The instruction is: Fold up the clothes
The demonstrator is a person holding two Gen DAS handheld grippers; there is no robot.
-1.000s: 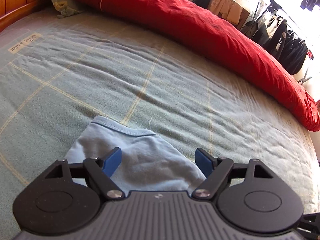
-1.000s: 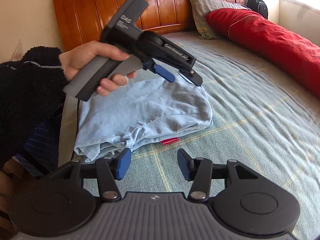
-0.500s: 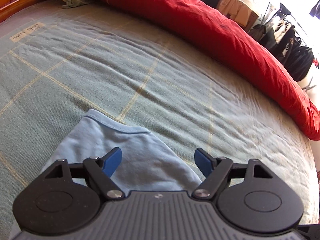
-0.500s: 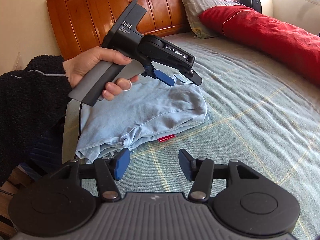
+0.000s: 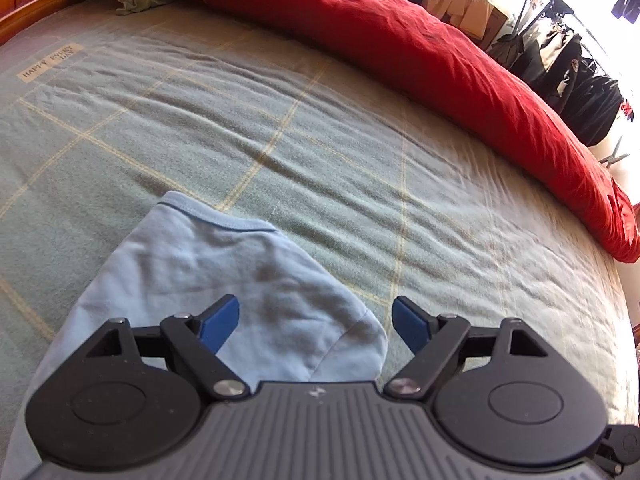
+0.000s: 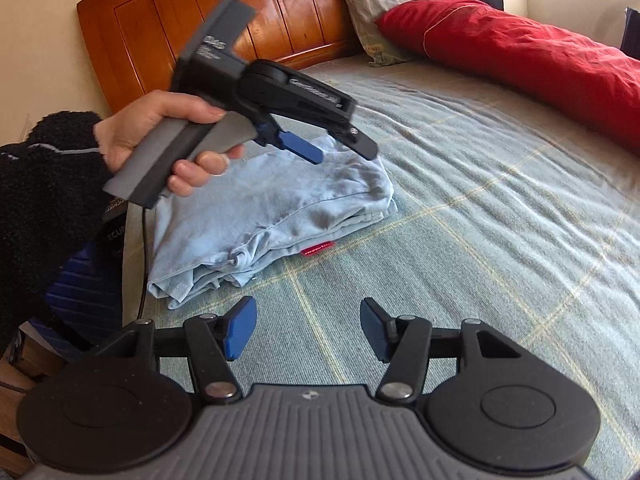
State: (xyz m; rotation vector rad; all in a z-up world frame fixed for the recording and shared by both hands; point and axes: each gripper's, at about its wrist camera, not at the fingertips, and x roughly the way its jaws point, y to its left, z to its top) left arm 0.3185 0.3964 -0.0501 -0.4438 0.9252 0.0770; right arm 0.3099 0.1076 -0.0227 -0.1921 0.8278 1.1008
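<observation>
A folded light blue garment (image 6: 264,208) lies on the green checked bedspread (image 6: 480,216) near the bed's left edge, with a small red label (image 6: 317,246) at its front fold. It also shows in the left wrist view (image 5: 224,280). My left gripper (image 5: 315,322) is open and empty, held above the garment; the right wrist view shows it (image 6: 340,144) in a hand, above the garment's far end. My right gripper (image 6: 308,330) is open and empty, above the bedspread just in front of the garment.
A long red duvet (image 5: 440,60) lies along the far side of the bed. A pillow (image 6: 380,16) leans on the wooden headboard (image 6: 248,8). Clothes hang on a rack (image 5: 580,80) beyond the bed. The bed's left edge drops off beside the garment.
The left gripper has lifted and pulled back a little over the garment, staying open. The right gripper has shifted slightly; the garment has not moved.
</observation>
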